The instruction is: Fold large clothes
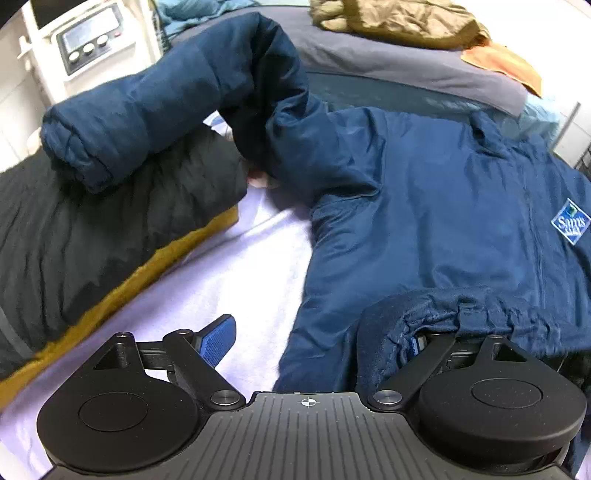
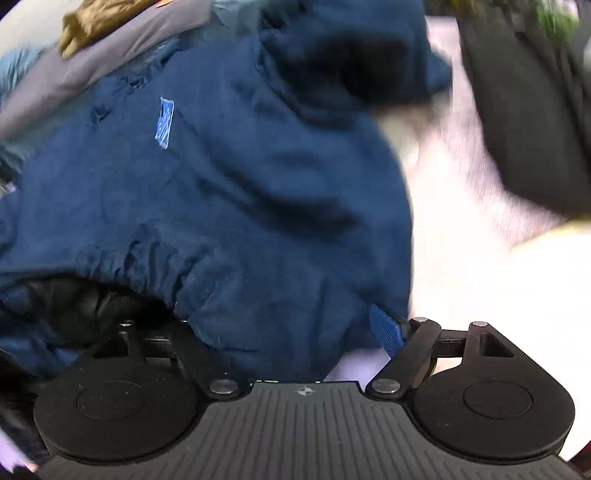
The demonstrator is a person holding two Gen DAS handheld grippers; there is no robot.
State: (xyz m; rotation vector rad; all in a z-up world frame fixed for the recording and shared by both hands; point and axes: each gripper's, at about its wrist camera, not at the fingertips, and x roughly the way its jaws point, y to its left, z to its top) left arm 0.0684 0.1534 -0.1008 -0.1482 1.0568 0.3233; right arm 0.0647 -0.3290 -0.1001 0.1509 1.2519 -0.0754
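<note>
A large navy padded jacket (image 1: 424, 206) lies face up on a pale sheet (image 1: 229, 280), with a logo patch (image 1: 570, 221) on its chest. One sleeve (image 1: 155, 107) is lifted and bent over a black garment. My left gripper (image 1: 317, 332) stands wide at the jacket's hem corner. Its left pad (image 1: 218, 343) hangs free over the sheet, and its other finger is buried in the gathered hem. In the blurred right wrist view, my right gripper (image 2: 280, 325) straddles the jacket (image 2: 221, 192) hem. One blue pad (image 2: 388, 330) sits at the fabric's edge; the other finger is hidden under cloth.
A black jacket with mustard lining (image 1: 92, 229) lies left of the navy one, and shows as a dark mass (image 2: 524, 122) in the right wrist view. Behind are a grey blanket (image 1: 388, 59), an olive jacket (image 1: 388, 18), an orange cloth (image 1: 506, 62) and a white device with knobs (image 1: 88, 40).
</note>
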